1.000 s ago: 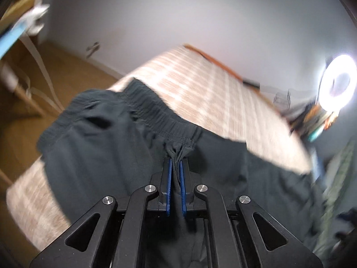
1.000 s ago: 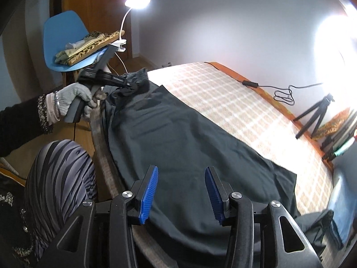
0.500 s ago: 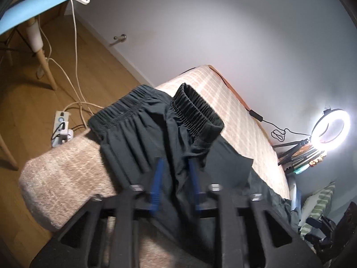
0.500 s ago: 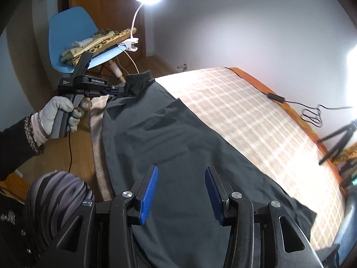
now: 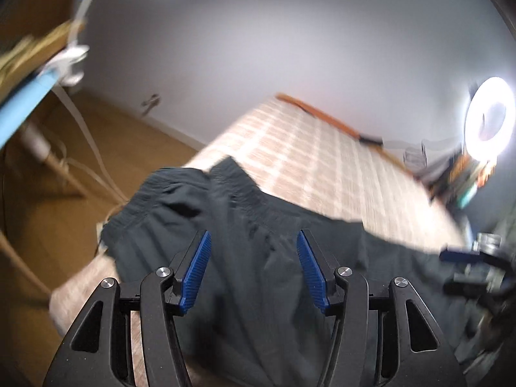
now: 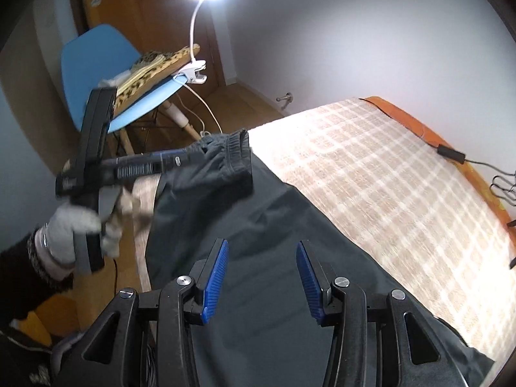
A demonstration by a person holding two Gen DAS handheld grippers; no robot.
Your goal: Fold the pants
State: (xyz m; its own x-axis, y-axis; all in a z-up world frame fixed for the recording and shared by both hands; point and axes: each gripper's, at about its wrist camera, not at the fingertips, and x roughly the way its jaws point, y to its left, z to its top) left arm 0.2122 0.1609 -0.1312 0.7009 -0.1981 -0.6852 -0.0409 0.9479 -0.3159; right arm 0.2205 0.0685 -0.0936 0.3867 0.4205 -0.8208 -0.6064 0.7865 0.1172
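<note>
The dark pants [image 6: 258, 225] lie lengthwise along the near edge of the bed [image 6: 387, 177], with the elastic waistband [image 6: 235, 151] bunched at the corner by the blue chair [image 6: 96, 64]. The left gripper [image 5: 253, 267] has just been opening and now stands moderately wide above the waist area, with nothing pinched between its blue pads [image 5: 196, 271]. The right gripper [image 6: 261, 280] hovers farther down the leg, its jaws likewise parted and empty.

The left wrist view is motion-blurred, so whether the waistband lies flat or has doubled over is hard to judge; it looks rumpled. That is the main risk: folding over a bunched waist would lock in creases and give a lopsided fold. The pants also sit close to the mattress edge, so a careless pull could slide them toward the floor.
</note>
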